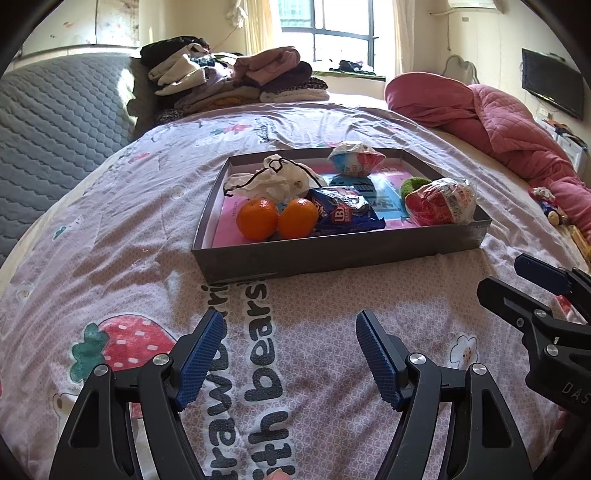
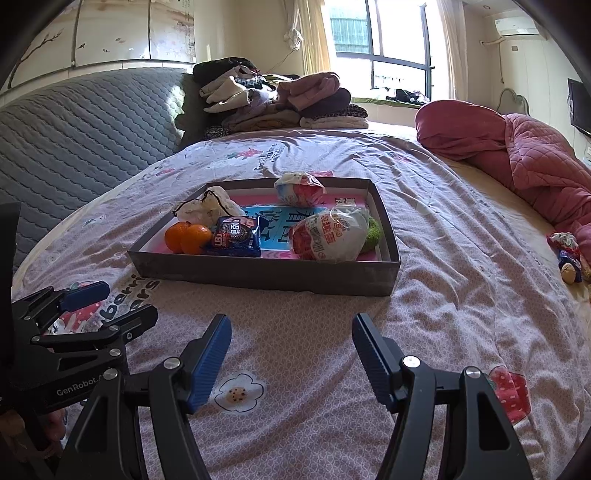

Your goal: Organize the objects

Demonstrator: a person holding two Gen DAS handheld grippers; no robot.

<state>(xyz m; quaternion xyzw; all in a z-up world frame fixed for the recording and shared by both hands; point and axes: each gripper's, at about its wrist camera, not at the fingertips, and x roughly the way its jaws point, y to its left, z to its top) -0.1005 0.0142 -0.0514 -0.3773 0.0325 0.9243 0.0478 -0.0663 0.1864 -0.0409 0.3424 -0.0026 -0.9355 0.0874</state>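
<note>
Sunlit bedroom w/ window (image 1: 334, 27), grey headboard (image 1: 59, 110), wall TV (image 1: 552, 86).

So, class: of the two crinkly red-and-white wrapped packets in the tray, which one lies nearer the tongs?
The larger red-and-white packet at the tray's near right corner, beside the green item; the smaller packet lies at the far wall.

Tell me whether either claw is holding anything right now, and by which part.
Nothing is held. The left claw and right claw are both open and empty over the bedspread, short of the tray.

Bright daylight from the window (image 1: 332, 33); sharp centre, fisheye-bent dark edges.
</note>
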